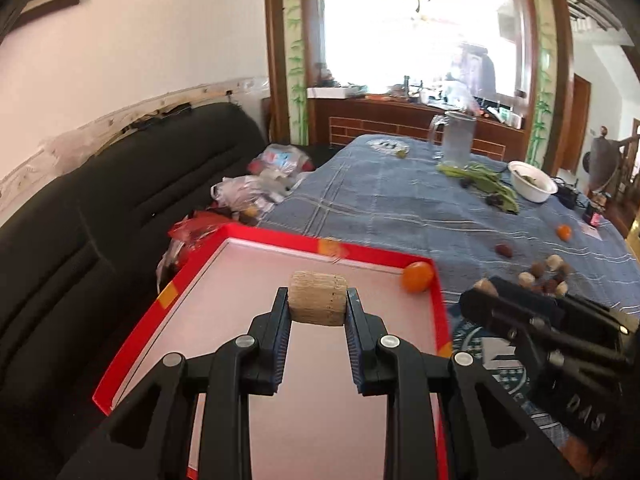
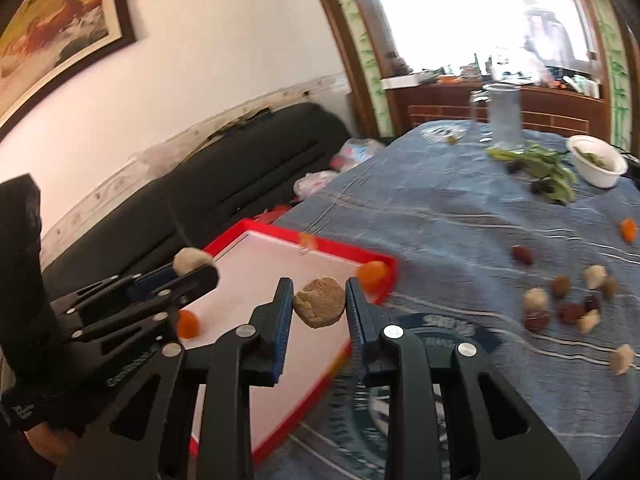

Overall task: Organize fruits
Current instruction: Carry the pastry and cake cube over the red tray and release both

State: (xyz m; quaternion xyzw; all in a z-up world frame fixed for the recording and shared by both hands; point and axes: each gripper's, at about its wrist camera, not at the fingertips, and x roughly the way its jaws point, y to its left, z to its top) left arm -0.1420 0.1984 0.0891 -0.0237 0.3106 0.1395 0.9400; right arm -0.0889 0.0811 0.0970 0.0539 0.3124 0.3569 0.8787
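Left gripper (image 1: 318, 304): jaws closed on a tan, rough-textured fruit piece (image 1: 318, 299), pads pressing its two ends. Piece hangs above the pale floor of the red tray (image 1: 280, 236), toward the tray's far half. Its long axis runs left-right, straight across between the pads; flat, cut-looking ends face the pads.

Right gripper (image 2: 320, 300): jaws closed on a second tan piece (image 2: 320, 301), rounder, with a chipped upper left corner. It sits over the tray's near right edge, not yet fully above the floor. Long axis roughly left-right, tilted slightly, lower at the right.

Already in the tray: an orange fruit (image 1: 417, 276) in the far right corner, touching the wall; another small orange one (image 2: 187, 323) near the left gripper in the right wrist view.

Still loose on the blue cloth (image 1: 400, 208), right of the tray: a cluster of tan and dark red fruits (image 2: 560, 304), plus one orange fruit (image 1: 564, 232) farther off.

Risks, as judged:
- Both grippers converge on the same tray; the tools could collide.
- Right piece, released now, could strike the tray wall and bounce onto the cloth.
- Round fruit could roll when dropped from height; lower first.
- Views are blurred, so the exact contact on the right piece is uncertain.
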